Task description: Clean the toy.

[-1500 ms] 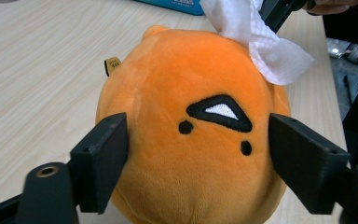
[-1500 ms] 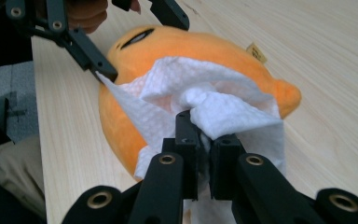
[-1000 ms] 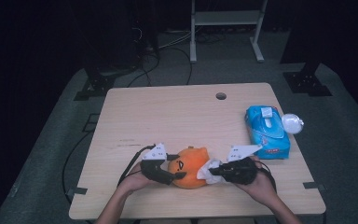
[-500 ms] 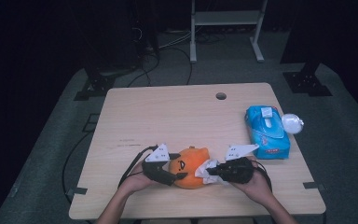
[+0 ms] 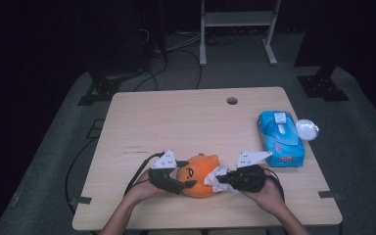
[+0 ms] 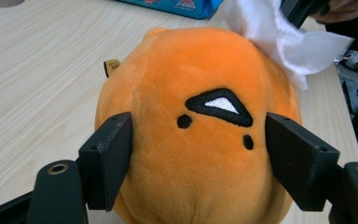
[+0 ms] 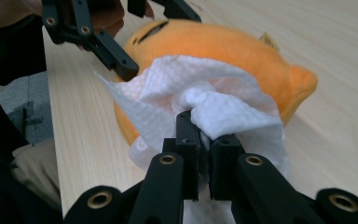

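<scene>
2 grippers worked 1 orange plush toy (image 5: 200, 175) near the front edge of the tabletop (image 5: 176, 122).

The left gripper (image 6: 198, 154) bracketed the toy, its jaws having just opened a little, pads at the plush sides but pressing lightly at best; the right gripper (image 7: 204, 140) was clamped on a white tissue (image 7: 205, 102) laid against the toy just ahead of it. With so slack a hold, a firm wipe could likely roll the toy away or tear the tissue loose. Left gripper view showed the stitched face between its jaws; high view showed a blue wipes pack (image 5: 280, 137) beyond the right gripper.
</scene>
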The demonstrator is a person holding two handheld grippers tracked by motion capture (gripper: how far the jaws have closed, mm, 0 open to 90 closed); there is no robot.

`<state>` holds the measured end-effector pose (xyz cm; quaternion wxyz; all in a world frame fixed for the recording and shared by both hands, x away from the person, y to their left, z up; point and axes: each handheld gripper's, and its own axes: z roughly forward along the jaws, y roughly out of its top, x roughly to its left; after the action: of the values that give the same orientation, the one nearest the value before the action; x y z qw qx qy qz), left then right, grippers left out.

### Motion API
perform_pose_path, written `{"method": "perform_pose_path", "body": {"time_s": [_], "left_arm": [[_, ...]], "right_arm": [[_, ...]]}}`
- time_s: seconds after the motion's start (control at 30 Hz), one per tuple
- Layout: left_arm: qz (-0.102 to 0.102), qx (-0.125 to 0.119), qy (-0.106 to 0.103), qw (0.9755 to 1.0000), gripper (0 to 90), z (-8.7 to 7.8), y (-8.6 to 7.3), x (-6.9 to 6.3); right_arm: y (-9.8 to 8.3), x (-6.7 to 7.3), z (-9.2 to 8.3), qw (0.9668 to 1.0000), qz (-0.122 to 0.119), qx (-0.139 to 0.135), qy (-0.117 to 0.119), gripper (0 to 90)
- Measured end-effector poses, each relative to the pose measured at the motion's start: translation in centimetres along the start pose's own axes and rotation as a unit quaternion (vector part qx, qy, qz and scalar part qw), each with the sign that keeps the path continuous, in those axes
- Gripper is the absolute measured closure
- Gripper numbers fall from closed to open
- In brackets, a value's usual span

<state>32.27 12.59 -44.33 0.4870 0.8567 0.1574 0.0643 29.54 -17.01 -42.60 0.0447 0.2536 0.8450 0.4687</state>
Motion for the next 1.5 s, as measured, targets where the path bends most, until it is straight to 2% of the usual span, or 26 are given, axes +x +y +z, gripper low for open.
{"method": "perform_pose_path", "body": {"time_s": [0.1, 0.17, 0.27, 0.47, 0.57, 0.67, 0.77, 0.83, 0.87, 0.97, 1.03, 1.13, 1.2, 1.3, 1.4, 1.47, 1.5], "left_arm": [[-0.006, -0.003, -0.005, 1.0, 25.8, 0.1, -0.1, 0.2], [-0.006, -0.001, -0.004, 1.0, 25.8, 0.1, -0.1, 0.2], [-0.009, -0.004, -0.008, 0.9999, 26.1, 0.0, -0.2, 0.3], [-0.011, -0.009, -0.011, 0.9998, 28.0, -0.2, -0.3, 0.7], [-0.015, -0.011, -0.017, 0.9997, 29.4, -0.1, -0.4, 0.8], [-0.025, -0.014, -0.014, 0.9995, 30.6, 0.0, -0.5, 0.9], [-0.046, -0.022, -0.013, 0.9986, 31.2, 0.1, -0.7, 1.3], [-0.048, -0.021, -0.015, 0.9985, 31.2, 0.0, -0.7, 1.3], [-0.049, -0.021, -0.016, 0.9984, 31.3, 0.0, -0.7, 1.3], [-0.051, -0.018, -0.019, 0.9984, 31.5, 0.0, -0.7, 1.4], [-0.047, -0.017, -0.021, 0.9985, 31.5, 0.0, -0.7, 1.4], [-0.049, -0.018, -0.024, 0.9983, 31.4, -0.1, -0.8, 1.4], [-0.051, -0.016, -0.032, 0.9981, 29.0, -0.3, -0.7, 1.4], [-0.055, -0.026, -0.037, 0.9975, 24.0, -0.7, -0.4, 1.3], [-0.046, -0.025, -0.03, 0.9982, 27.2, -0.5, -0.3, 1.2], [-0.059, -0.031, -0.021, 0.9976, 30.6, -0.4, -0.2, 1.3], [-0.069, -0.034, -0.016, 0.9969, 31.6, -0.2, -0.2, 1.3]], "right_arm": [[1.0, 0.4, 0.0, 0.9998, -0.005, -0.019, 0.003, 83.9], [1.6, 0.9, 0.6, 0.9996, -0.019, -0.017, -0.007, 83.9], [1.5, 1.0, 1.3, 0.9992, -0.033, -0.012, -0.017, 84.0], [0.3, 0.2, 0.5, 0.9992, -0.027, 0.0, -0.029, 84.0], [-0.4, -0.1, 0.0, 0.9993, -0.017, 0.004, -0.034, 84.0], [-0.2, 0.3, -0.3, 0.9994, -0.011, -0.009, -0.031, 83.9], [0.6, 1.7, 0.1, 0.9993, -0.031, -0.02, -0.006, 83.8], [0.8, 2.3, 0.9, 0.9985, -0.053, -0.002, -0.013, 83.8], [0.7, 2.2, 1.0, 0.9983, -0.056, 0.001, -0.016, 83.8], [0.4, 1.1, 0.5, 0.9985, -0.043, 0.0, -0.033, 84.0], [0.3, 0.2, -0.2, 0.9985, -0.02, -0.012, -0.049, 84.1], [0.3, 0.1, -0.4, 0.9984, -0.014, -0.019, -0.051, 84.0], [0.2, 0.2, 0.2, 0.9988, -0.016, -0.009, -0.046, 84.0], [0.0, 0.2, 0.5, 0.9988, -0.018, 0.002, -0.046, 84.0], [-0.1, 0.3, 0.1, 0.9988, -0.014, 0.001, -0.047, 84.0], [0.2, 1.0, -0.2, 0.9982, -0.032, -0.007, -0.05, 84.0], [0.4, 1.5, -0.1, 0.9984, -0.037, -0.012, -0.042, 84.0]]}}
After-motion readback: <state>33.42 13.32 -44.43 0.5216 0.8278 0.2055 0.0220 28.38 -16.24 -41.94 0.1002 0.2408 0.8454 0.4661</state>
